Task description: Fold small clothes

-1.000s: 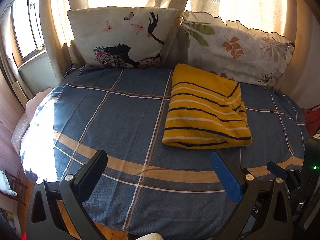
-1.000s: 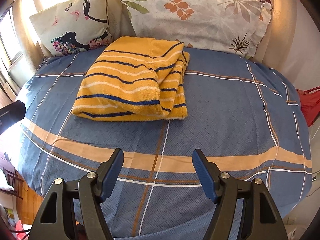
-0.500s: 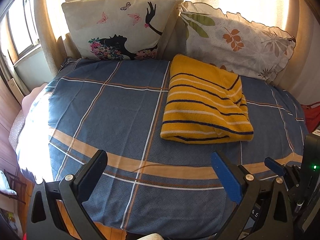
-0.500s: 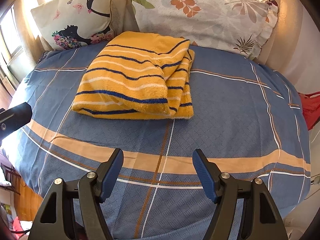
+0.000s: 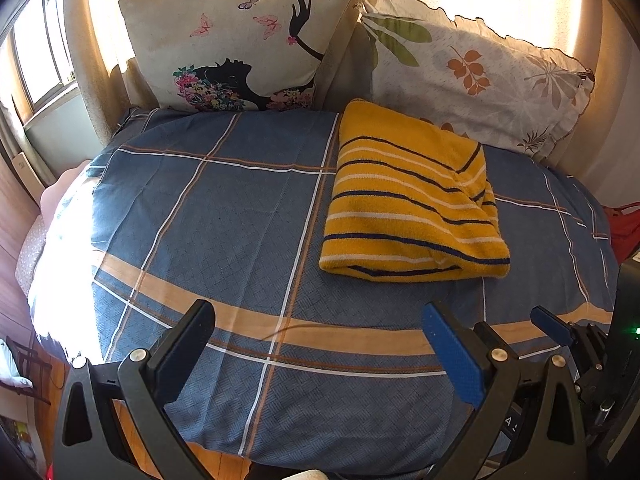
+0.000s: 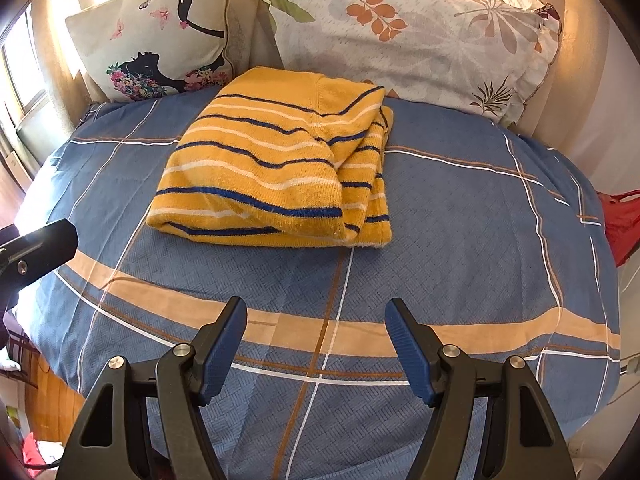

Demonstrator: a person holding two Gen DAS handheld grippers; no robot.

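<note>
Item 1. Window (image 5: 36, 60), far left, with curtains (image 5: 104, 40) drawn across the back; strong sun is admitted, so the left edge of the bed is washed out.

Item 2. Left gripper (image 5: 320, 360), held low over the near edge of the bed. Its jaws are spread wide and nothing is gripped between them. It is judged to be parked clear of the cloth, no grasp being in hand.

Item 3. Blue checked bedspread (image 5: 224, 216), laid flat over the bed and serving as the folding surface. It is smoothed, which suits a fold being pressed on it.

Item 4. Cushion with a silhouette print (image 5: 224, 44), propped upright at the head of the bed, out of the working area.

Item 5. Yellow striped garment (image 6: 272, 168), the task's thing. It is lying on the bedspread towards the head of the bed, just in front of the leaf-print pillow (image 6: 420, 32), and touched by neither gripper. It is folded into a compact, thick rectangle, with one layer lapped over the right side. The fold is judged done or nearly so.

Item 6. Right gripper (image 6: 316, 340), also low at the near edge, well apart from the garment. Its jaws are set wide and are empty, presumably readied for a next piece or a final tidy.

Item 7. Red object (image 6: 624, 224), far right beside the bed; not identifiable.
</note>
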